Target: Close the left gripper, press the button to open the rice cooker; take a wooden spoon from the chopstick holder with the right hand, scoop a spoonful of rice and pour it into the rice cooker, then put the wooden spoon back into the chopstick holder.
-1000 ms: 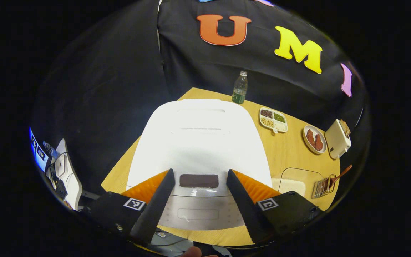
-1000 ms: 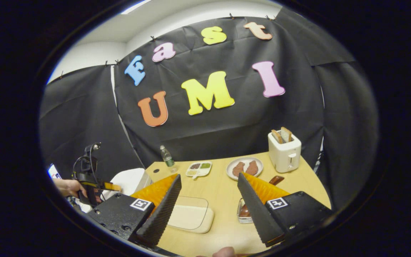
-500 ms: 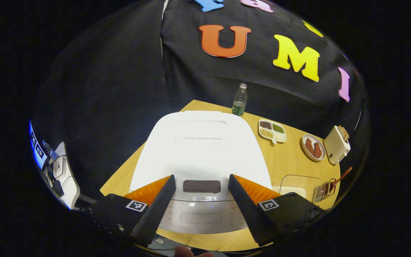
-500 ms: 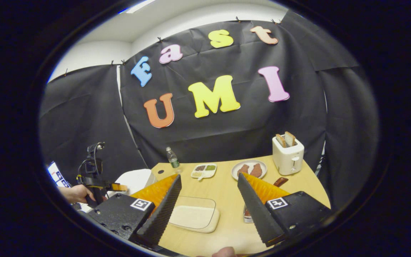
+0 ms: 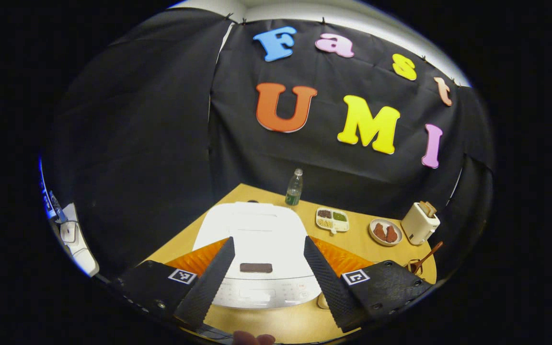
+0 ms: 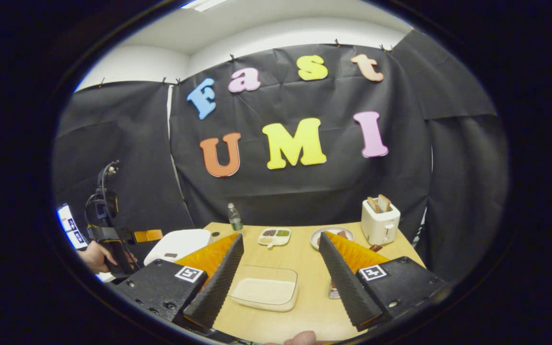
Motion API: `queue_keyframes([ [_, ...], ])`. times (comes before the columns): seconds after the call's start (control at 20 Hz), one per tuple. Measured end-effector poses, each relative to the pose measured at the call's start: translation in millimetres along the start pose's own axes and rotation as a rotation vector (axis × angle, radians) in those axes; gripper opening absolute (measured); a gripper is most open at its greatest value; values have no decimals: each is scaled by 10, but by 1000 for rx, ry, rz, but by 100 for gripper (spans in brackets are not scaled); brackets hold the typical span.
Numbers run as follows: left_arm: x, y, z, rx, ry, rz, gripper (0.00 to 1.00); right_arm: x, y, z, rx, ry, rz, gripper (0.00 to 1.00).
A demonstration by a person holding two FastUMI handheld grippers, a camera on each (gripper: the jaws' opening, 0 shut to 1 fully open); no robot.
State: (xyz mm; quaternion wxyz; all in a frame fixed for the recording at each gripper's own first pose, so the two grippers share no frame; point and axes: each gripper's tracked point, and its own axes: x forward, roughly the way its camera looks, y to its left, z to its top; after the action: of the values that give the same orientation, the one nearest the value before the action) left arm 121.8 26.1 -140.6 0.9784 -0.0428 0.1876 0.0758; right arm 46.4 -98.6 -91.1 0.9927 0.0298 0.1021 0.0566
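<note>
My left gripper (image 5: 267,287) hangs spread over the white rice cooker (image 5: 252,239), lid seemingly down. Right gripper (image 6: 281,282) spread too; button, spoon and rice all ahead.

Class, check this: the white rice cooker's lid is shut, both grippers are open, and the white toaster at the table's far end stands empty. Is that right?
Not quite. The white toaster is not empty: slices of bread stick up from its slots, as the right gripper view shows. The white rice cooker is shut, and the left gripper and right gripper are open.
</note>
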Motion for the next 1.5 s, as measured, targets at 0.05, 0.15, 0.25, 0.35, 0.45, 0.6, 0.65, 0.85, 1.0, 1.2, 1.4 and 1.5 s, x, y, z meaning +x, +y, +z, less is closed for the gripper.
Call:
queue_keyframes([
  [0.05, -157, -47, 152, 17, -52, -19, 94, -68, 67, 46, -9, -12, -10, 96],
  [0.15, -494, -172, 334, 40, -125, -55, 95, -225, 213, 137, -24, -40, -38, 100],
  [0.25, -834, -383, 409, 58, -181, -127, 95, -402, 309, 196, -41, -61, -84, 96],
  [0.35, -1148, -512, 451, 68, -228, -185, 94, -599, 420, 236, -58, -80, -121, 100],
  [0.45, -1451, -652, 493, 76, -267, -244, 94, -795, 510, 286, -74, -102, -151, 100],
  [0.6, -1804, -628, 536, 136, -332, -263, 94, -1061, 705, 293, -101, -127, -165, 100],
  [0.65, -1945, -615, 548, 151, -350, -267, 94, -1138, 759, 298, -115, -139, -170, 96],
  [0.85, -2189, -573, 560, 98, -361, -261, 94, -1261, 1009, 258, -126, -160, -161, 100],
  [1.0, -2268, -469, 579, 95, -358, -256, 94, -1249, 1150, 237, -113, -144, -134, 100],
  [1.2, -2279, -326, 599, 98, -358, -228, 94, -1216, 1235, 189, -84, -132, -121, 96],
  [1.4, -2276, -290, 567, 95, -338, -228, 84, -1205, 1247, 228, -81, -138, -126, 100],
  [1.5, -2297, -292, 582, 106, -344, -229, 94, -1218, 1246, 223, -75, -143, -130, 100],
])
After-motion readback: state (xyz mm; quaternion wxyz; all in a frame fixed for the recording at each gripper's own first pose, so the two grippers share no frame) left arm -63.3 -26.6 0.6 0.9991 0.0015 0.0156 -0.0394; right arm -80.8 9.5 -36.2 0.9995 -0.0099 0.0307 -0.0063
